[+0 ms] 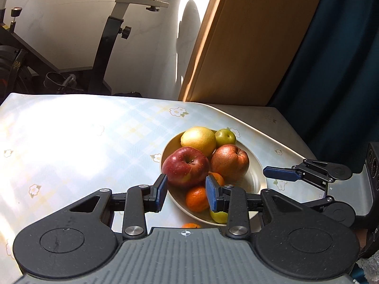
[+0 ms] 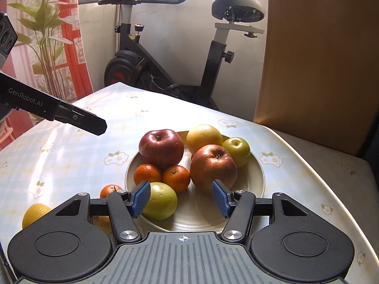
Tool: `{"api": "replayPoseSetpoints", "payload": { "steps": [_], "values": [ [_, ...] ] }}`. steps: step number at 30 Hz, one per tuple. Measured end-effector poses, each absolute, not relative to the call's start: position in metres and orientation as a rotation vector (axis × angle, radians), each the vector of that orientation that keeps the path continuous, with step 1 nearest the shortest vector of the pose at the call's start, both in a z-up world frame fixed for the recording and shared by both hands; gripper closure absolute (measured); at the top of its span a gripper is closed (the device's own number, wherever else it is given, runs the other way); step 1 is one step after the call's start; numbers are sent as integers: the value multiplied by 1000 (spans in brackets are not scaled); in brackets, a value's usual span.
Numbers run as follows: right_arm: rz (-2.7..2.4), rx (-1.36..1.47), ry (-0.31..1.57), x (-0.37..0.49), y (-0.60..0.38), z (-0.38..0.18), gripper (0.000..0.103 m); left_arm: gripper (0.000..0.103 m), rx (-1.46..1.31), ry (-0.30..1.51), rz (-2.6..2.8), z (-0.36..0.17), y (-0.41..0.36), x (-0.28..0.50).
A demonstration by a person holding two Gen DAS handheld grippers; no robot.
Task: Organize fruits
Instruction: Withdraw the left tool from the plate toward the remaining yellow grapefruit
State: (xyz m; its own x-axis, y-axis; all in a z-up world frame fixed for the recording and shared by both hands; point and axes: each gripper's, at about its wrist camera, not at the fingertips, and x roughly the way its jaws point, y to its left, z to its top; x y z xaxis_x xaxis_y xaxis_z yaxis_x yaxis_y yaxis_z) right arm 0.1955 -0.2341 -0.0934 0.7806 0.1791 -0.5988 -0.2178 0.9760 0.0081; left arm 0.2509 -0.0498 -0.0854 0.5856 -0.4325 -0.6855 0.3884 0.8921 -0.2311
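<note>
Nearest, right gripper point(image 2: 182, 197): blue pads spread wide, holding nothing, poised over the near rim of the plate point(image 2: 257, 182). Its left pad sits just beside a green fruit point(image 2: 162, 201) lying at the plate's near left edge.

Left gripper point(image 1: 186, 193): blue pads parted, empty, hovering at the plate's near-left side, with the dark red apple point(image 1: 186, 166) just beyond the pads. Seen from the right wrist view, it enters from the left edge, above the tablecloth.

Plate contents, near to far, right wrist view:
- two mandarins point(image 2: 147, 174) and point(image 2: 176, 178), side by side, touching, behind the green fruit
- russet-red apple point(image 2: 213, 168), right of the mandarins, stem up
- dark red apple, left rear, resting against the mandarins
- yellow citrus point(image 2: 204, 138), rear centre
- small green fruit point(image 2: 236, 150), rear right, touching the russet-red apple

Off the plate, on the tablecloth point(image 2: 71, 156), near left:
- third mandarin point(image 2: 110, 190), just beside the plate's rim
- yellow fruit point(image 2: 35, 214), further left, partly hidden by the gripper body

Surface: pale checked tablecloth with small flower prints, strongly sunlit.

Background: exercise bike point(image 2: 170, 54) beyond the table's far edge; wooden panel point(image 2: 319, 59) to the right; potted plant point(image 2: 45, 30) by a red-patterned curtain at far left.
</note>
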Motion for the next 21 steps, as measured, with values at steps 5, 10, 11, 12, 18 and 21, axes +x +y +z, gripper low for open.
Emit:
{"api": "replayPoseSetpoints", "payload": {
  "steps": [5,10,11,12,18,21],
  "values": [
    [237,-44,627,175,-223,-93,49,67,-39,812,-477,-85,-40,232],
    [272,-41,632,155,-209,-97,49,66,-67,829,-478,-86,-23,212],
    [275,-43,634,152,-207,-98,49,66,-68,830,-474,-87,-20,208],
    [281,-45,635,148,-204,-99,49,65,-72,830,-467,-89,-17,204],
    [295,-24,626,133,-188,-101,49,65,-128,838,-446,-94,2,186],
    [306,-12,622,130,-180,-99,49,65,-156,844,-439,-95,12,179]
  ]
}}
